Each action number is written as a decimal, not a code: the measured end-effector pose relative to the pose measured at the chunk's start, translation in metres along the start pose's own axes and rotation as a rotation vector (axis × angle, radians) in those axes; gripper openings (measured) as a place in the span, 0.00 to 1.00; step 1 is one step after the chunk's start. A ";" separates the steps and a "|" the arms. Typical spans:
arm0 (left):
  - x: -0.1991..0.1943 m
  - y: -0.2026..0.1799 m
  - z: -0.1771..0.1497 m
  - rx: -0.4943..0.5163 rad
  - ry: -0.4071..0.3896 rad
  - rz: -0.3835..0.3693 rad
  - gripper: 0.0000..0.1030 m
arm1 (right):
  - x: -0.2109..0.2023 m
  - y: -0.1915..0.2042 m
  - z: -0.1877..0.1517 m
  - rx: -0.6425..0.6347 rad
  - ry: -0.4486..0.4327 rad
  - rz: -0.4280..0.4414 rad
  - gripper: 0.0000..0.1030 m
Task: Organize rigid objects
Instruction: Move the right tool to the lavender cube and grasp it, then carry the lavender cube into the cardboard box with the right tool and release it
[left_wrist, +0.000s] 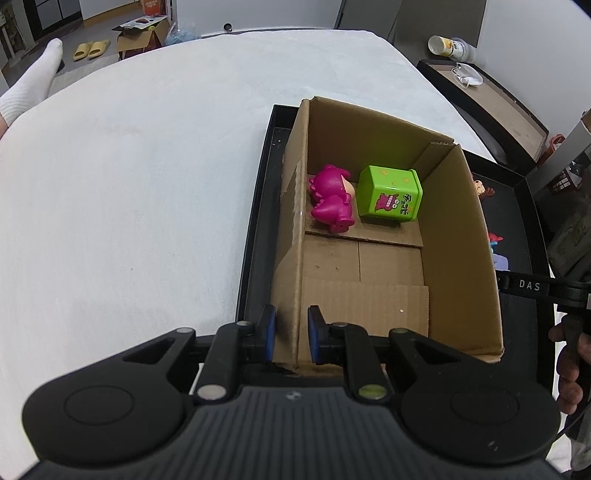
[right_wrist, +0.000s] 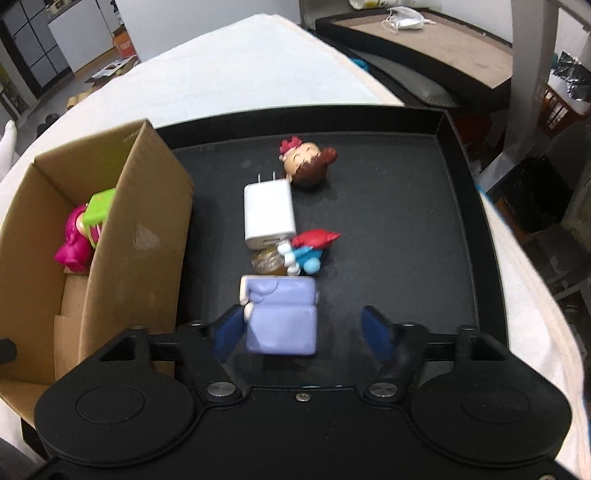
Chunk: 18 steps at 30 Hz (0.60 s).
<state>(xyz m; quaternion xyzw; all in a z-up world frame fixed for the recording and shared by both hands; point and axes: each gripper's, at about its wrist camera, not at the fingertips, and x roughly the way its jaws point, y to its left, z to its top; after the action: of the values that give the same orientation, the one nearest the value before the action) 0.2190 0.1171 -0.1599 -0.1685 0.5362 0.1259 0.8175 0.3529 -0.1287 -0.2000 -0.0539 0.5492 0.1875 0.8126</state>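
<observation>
A cardboard box (left_wrist: 469, 229) stands in a black tray (left_wrist: 255, 229). Inside lie a magenta figure (left_wrist: 332, 203) and a green cube (left_wrist: 389, 201). My left gripper (left_wrist: 290, 338) is shut on the box's near left wall. In the right wrist view the box (right_wrist: 122, 236) is at the left. On the tray floor (right_wrist: 399, 221) lie a white charger (right_wrist: 267, 216), a doll head (right_wrist: 306, 162), a red-and-blue figure (right_wrist: 312, 249) and a lavender block (right_wrist: 280, 317). My right gripper (right_wrist: 301, 330) is open, its left finger beside the lavender block.
The tray sits on a white-covered table (left_wrist: 140, 177). A second black tray with a mask (right_wrist: 406, 18) and a cup (left_wrist: 448, 46) stands beyond the table's right edge. A person's socked foot (left_wrist: 29, 81) is at far left.
</observation>
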 end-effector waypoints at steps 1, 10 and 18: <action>0.000 0.000 0.000 -0.001 0.001 0.000 0.17 | -0.001 -0.001 0.000 0.011 -0.001 0.020 0.41; -0.001 0.000 -0.003 0.003 -0.001 0.002 0.17 | -0.026 -0.001 0.003 0.018 -0.076 0.001 0.40; -0.003 0.001 -0.004 -0.001 -0.004 0.003 0.16 | -0.056 0.001 0.010 0.027 -0.165 0.042 0.40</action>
<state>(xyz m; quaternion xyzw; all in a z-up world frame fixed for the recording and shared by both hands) 0.2142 0.1167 -0.1582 -0.1676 0.5348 0.1279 0.8182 0.3427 -0.1384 -0.1450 -0.0158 0.4838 0.2010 0.8516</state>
